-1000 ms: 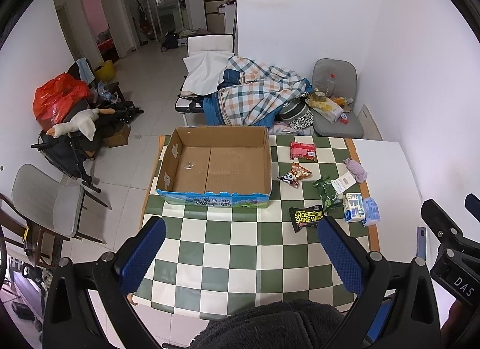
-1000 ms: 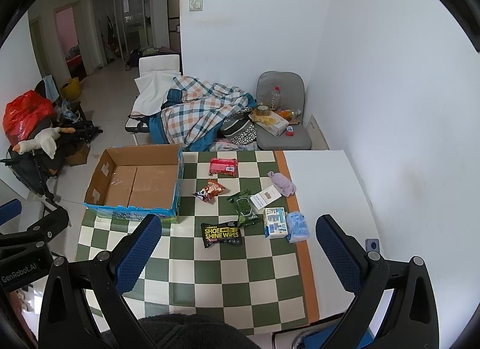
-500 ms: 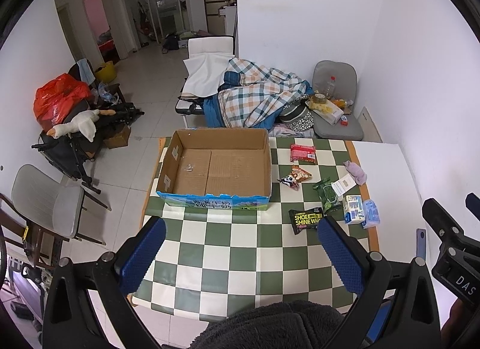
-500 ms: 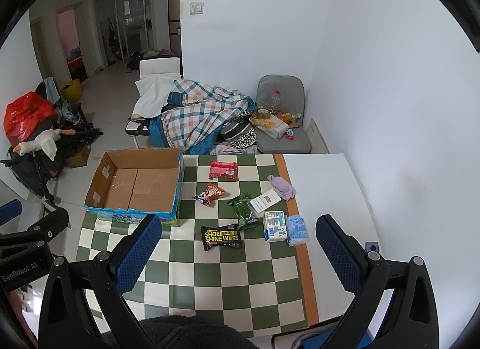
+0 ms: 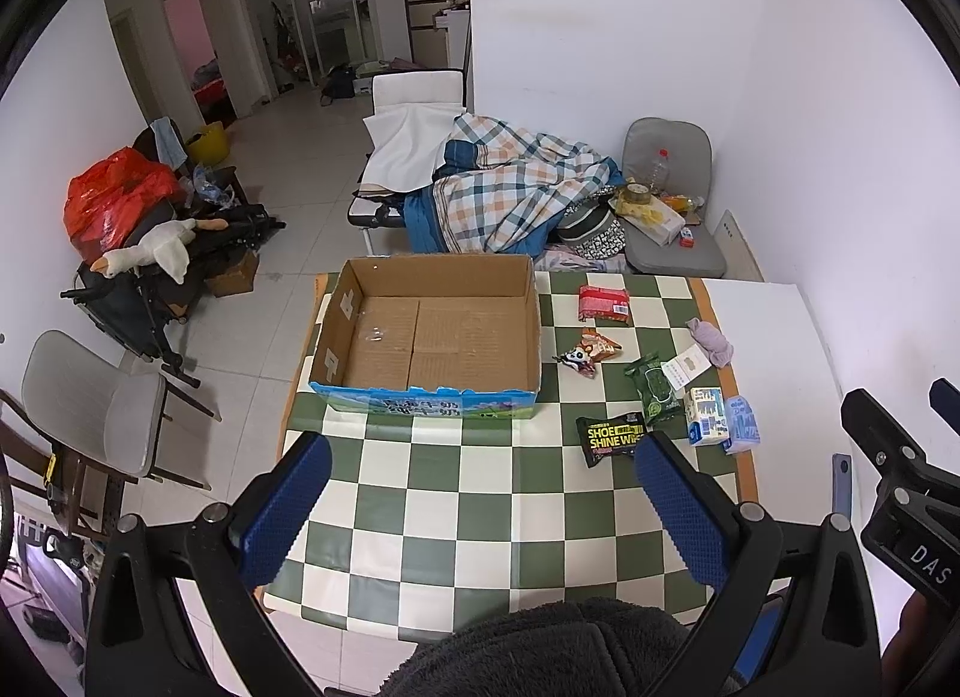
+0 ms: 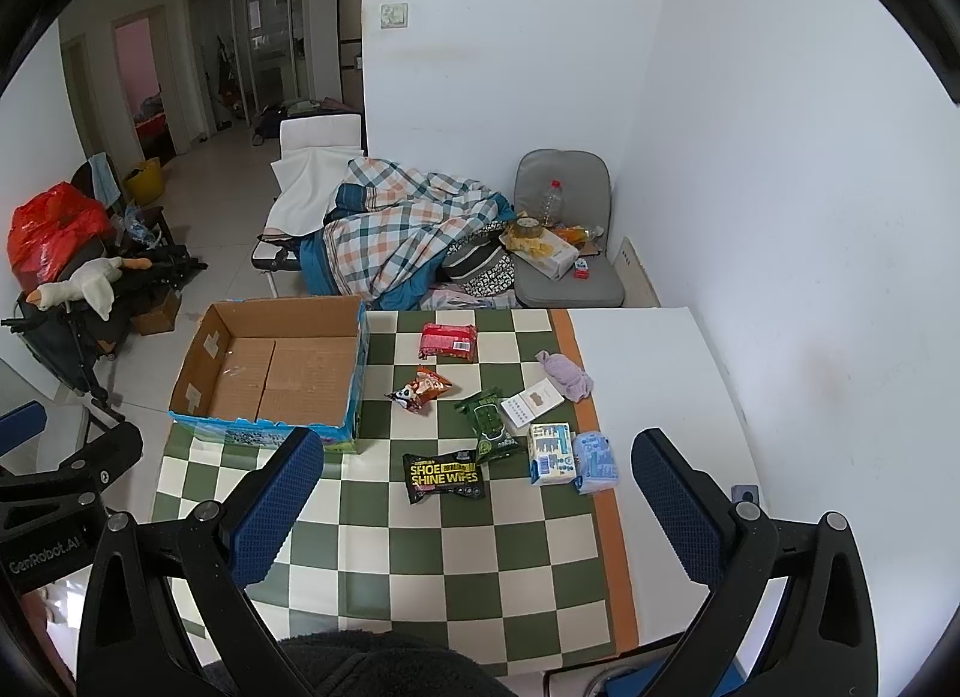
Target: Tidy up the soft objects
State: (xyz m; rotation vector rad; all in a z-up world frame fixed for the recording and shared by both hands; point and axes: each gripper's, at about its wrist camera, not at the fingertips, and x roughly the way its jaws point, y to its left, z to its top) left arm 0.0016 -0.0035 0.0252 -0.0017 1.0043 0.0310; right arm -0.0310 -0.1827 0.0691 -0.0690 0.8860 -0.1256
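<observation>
On the green-and-white checkered tablecloth (image 6: pixel 420 547) sits an open brown cardboard box with a blue printed outer wall (image 6: pixel 282 373), its bare floor showing, at the table's left half. To the box's right a loose group of soft packets lies spread out — a red foil packet (image 6: pixel 447 340) farthest away, an orange snack bag with a panda face (image 6: pixel 420 389) nearer, a dark green wipes pack (image 6: pixel 492 426) beside a white card (image 6: pixel 533 402), and a crumpled lilac cloth (image 6: pixel 567 376) at the cloth's orange edge. Closest to the cameras are a black pack lettered "SHOE SHINE WIPES" (image 6: pixel 443 476), a small white-and-blue carton (image 6: pixel 549 453) and, touching it, a pale blue tissue pack (image 6: pixel 594 462).

Both grippers hang above the near edge of the table, well apart from every packet. The left gripper (image 5: pixel 480 517) has its blue-padded fingers spread wide with nothing between them — the right gripper (image 6: pixel 480 517) is spread just as wide and holds nothing. A dark fleecy sleeve (image 5: pixel 540 649) shows at the bottom of each view.
</observation>
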